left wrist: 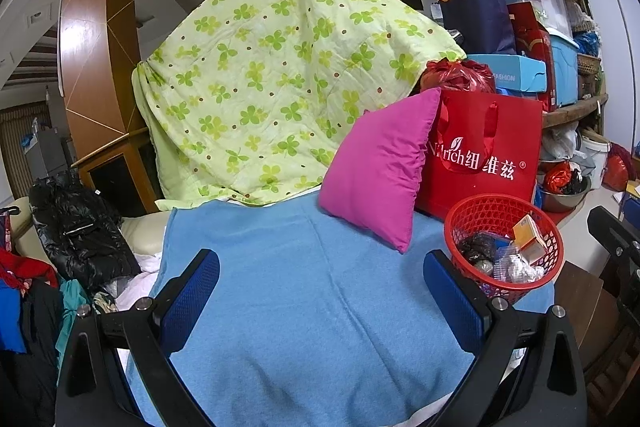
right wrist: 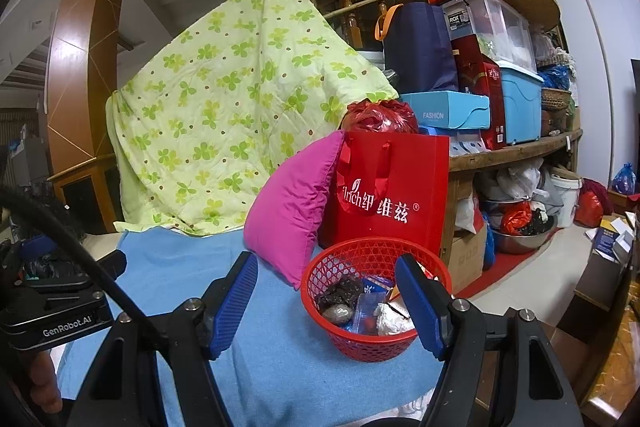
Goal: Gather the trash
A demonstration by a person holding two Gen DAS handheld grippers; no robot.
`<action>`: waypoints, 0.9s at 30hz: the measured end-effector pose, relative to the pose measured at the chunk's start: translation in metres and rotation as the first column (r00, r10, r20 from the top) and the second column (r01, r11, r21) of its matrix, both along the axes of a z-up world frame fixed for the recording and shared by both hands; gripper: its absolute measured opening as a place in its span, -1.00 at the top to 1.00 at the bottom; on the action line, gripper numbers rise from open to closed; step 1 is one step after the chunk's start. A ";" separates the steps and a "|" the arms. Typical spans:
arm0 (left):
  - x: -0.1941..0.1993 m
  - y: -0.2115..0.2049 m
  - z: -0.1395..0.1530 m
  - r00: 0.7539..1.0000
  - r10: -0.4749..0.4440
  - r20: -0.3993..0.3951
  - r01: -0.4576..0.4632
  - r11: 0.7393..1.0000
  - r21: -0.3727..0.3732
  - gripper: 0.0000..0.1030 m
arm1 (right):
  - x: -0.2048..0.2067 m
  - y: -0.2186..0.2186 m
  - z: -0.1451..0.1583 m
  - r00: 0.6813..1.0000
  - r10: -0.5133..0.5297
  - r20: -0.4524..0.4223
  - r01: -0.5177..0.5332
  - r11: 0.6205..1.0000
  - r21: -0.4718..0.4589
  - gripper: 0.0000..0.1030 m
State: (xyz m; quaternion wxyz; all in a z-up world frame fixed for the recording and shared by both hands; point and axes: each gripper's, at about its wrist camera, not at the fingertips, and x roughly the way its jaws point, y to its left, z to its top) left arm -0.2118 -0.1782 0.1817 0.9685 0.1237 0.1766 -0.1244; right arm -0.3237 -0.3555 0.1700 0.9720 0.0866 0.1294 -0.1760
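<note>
The trash (right wrist: 362, 311) sat in the red basket (right wrist: 340, 267) on the blue blanket (left wrist: 300, 287). Left tongs (left wrist: 320, 295) and right tongs (right wrist: 326, 307) were open wide, holding nothing.

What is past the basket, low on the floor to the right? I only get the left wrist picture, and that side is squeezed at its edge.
Observer: A cardboard box stands on the floor under the wooden shelf.
Operator: Anything on the far right?
Observer: A blue plastic bag sits near the wall.
Operator: Is someone holding that other tool?
Observer: Yes, part of a hand shows at the lower left, under the left gripper's body.
</note>
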 end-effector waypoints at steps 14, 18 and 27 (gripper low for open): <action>0.001 0.006 -0.003 1.000 -0.009 -0.011 0.009 1.000 -0.003 -0.97 | -0.001 0.001 0.000 1.000 -0.001 0.002 0.001 1.000 0.000 -0.45; 0.001 0.006 -0.002 1.000 -0.010 -0.012 0.010 1.000 -0.003 -0.97 | -0.001 0.001 0.000 1.000 -0.001 0.002 0.001 1.000 -0.001 -0.45; 0.001 0.005 -0.002 1.000 -0.008 -0.012 0.008 1.000 -0.002 -0.97 | -0.001 0.001 0.000 1.000 0.000 0.002 0.000 1.000 0.000 -0.45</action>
